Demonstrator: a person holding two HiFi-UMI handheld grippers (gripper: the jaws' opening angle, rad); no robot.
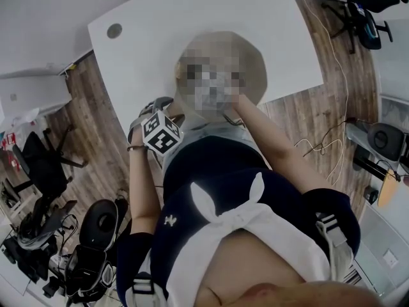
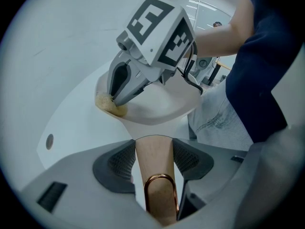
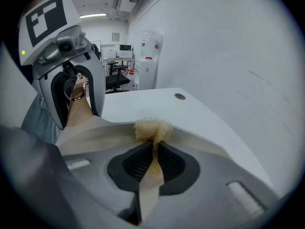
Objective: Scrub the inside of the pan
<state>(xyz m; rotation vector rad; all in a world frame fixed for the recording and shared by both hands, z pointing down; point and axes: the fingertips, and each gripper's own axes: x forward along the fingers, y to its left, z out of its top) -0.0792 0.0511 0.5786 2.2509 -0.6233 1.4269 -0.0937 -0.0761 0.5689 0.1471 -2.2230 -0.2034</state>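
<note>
Clamping the handle (image 2: 153, 166), the left gripper (image 2: 153, 149) has both ribbed pads pressed flat against its sides, with no gap showing. The grip sits just past the copper loop (image 2: 160, 190) at the handle's near end. The handle is tan and smooth and widens toward the pan (image 2: 162, 109), which lies just beyond the jaws over the white table (image 2: 57, 104). Whether the pan's base rests on the table I cannot tell.

At the pan's far left, the right gripper (image 2: 116, 98) comes down into the bowl. Its own view shows the jaws pinched tight on a yellowish sponge (image 3: 151, 128), squeezed thin between the pads and puffing out past the tips against the inner wall near the rim.

The pan looks stiff and fairly light, with a pale, glossy lining that is likely slick, more so if wet. Scrubbing pressure off to one side will probably try to swing the pan around the handle. The taper could also let the handle slide back through the pads. A hold nearer the bowl, where the handle is broadest, would likely resist that twist better. The sponge is soft and gives easily, so it needs a firm pinch low on its body.

The head view does not show the pan clearly.
</note>
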